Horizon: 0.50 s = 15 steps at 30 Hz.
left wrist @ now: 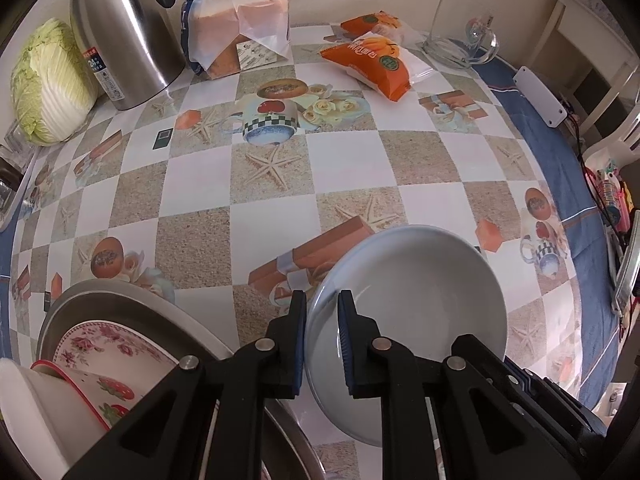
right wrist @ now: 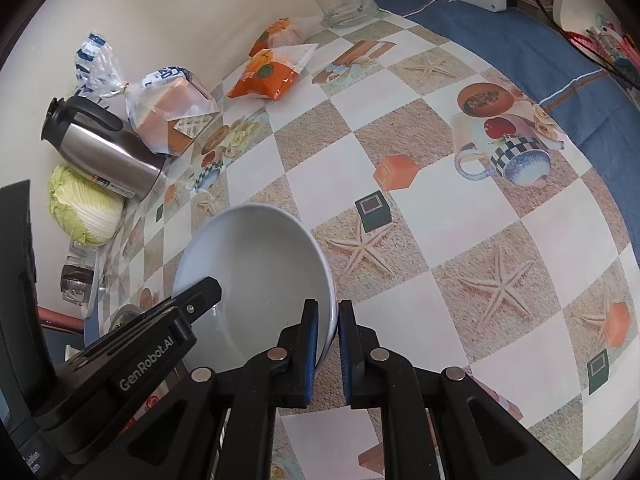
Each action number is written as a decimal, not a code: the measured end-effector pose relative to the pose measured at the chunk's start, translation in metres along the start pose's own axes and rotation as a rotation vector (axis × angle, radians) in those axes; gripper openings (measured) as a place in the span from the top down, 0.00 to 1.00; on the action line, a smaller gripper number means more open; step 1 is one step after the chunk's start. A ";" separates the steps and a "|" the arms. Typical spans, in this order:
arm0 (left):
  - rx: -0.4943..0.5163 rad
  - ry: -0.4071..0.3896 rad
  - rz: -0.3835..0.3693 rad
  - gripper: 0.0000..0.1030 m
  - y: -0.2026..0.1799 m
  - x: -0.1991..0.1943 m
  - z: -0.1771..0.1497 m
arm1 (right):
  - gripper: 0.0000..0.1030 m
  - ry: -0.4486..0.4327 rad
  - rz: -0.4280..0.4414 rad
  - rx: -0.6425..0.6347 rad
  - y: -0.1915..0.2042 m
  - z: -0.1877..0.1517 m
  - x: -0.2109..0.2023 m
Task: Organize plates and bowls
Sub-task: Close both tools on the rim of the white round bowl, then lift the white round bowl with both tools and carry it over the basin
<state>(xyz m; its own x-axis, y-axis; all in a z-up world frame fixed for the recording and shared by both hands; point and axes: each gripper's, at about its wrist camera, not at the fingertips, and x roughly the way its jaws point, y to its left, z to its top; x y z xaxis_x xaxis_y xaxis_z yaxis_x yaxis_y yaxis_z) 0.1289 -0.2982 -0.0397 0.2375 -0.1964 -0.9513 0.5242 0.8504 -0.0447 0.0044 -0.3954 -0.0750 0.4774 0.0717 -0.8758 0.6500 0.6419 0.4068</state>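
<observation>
A pale bowl (left wrist: 412, 300) is gripped at opposite rims by the left gripper (left wrist: 322, 312) and the right gripper (right wrist: 328, 320), fingers closed, above the chequered surface (left wrist: 340, 168). Stacked floral dishes (left wrist: 108, 344) are seen near left. Farther off stand a steel flask (left wrist: 124, 36), cabbage (left wrist: 48, 84), bagged bread (left wrist: 236, 28) and a glass mug (left wrist: 460, 36) against the wall.

Left claw (left wrist: 322, 312) is pointed steeply downward, its jaws drawn nearly together and clamped on the rim of the white bowl (left wrist: 420, 280); blue pads are pressed against the wall from inside and outside. Right claw (right wrist: 328, 320) is likewise angled down, jaws closed on the opposite rim of the same bowl. The left claw's black body is seen at lower left in the right wrist view.
</observation>
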 end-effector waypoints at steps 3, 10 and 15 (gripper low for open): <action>0.005 -0.014 -0.001 0.84 -0.004 -0.005 -0.001 | 0.89 0.005 -0.004 0.006 -0.001 0.000 -0.001; 0.010 -0.069 -0.020 0.84 -0.008 -0.026 -0.003 | 0.89 -0.014 0.007 0.006 -0.001 0.002 -0.015; 0.004 -0.128 -0.023 0.84 -0.006 -0.047 -0.003 | 0.89 -0.059 0.025 -0.017 0.008 0.003 -0.037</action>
<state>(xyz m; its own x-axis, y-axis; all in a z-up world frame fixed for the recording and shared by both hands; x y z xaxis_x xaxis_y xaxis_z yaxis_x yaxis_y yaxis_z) 0.1119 -0.2930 0.0041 0.3274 -0.2764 -0.9035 0.5342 0.8429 -0.0643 -0.0067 -0.3951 -0.0384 0.5275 0.0429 -0.8485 0.6279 0.6530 0.4234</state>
